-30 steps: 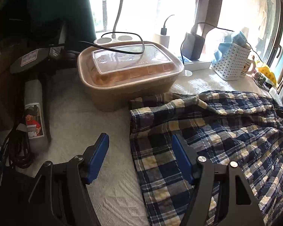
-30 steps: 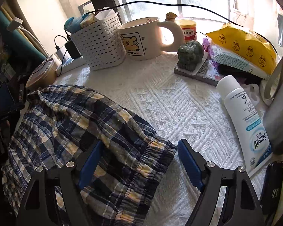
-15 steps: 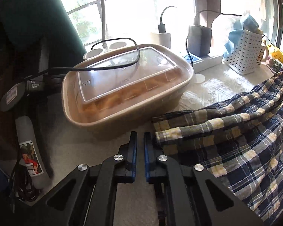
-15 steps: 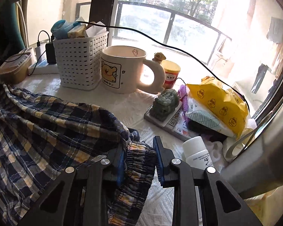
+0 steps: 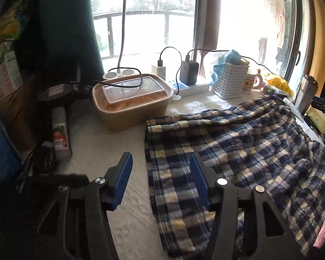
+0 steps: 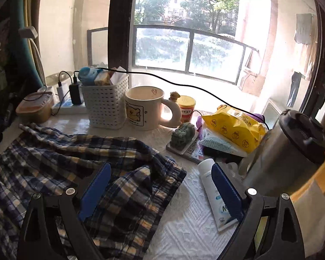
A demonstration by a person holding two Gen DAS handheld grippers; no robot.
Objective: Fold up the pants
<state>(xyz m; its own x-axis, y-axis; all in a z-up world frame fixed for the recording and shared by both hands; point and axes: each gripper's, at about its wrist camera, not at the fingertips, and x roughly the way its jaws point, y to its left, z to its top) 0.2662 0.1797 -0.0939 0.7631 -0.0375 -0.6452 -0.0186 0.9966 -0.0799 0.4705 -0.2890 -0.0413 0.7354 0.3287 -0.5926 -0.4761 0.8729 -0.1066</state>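
Both hand-held grippers were pinched nearly closed at the ends of the pants half a second ago; now they have let go and pulled back and up. Left hand-held gripper [image 5: 160, 177] has its blue pads apart and opening, with nothing squeezed between them; the left edge of the pants [image 5: 238, 151] lies under the gap, near the right pad. Right hand-held gripper [image 6: 160, 192] is spread wide and opening too, and the bunchy waistband end lies below it, not pinched. In the left view the checked pants fill the middle and right of the frame on the white surface [image 5: 110, 143], just beside the brown food box [image 5: 132, 104] in the middle. In the right view the pants fill the lower left, with the white tube [image 6: 216, 197] close by at lower right and the big mug [image 6: 145, 108] behind. The cloth looks lumpy in the middle, so this fold is probably not neat yet. To do the next bit well, I think each gripper should grab only a corner, lift both ends together, keep the cloth tight, and stay clear of the tube and box.
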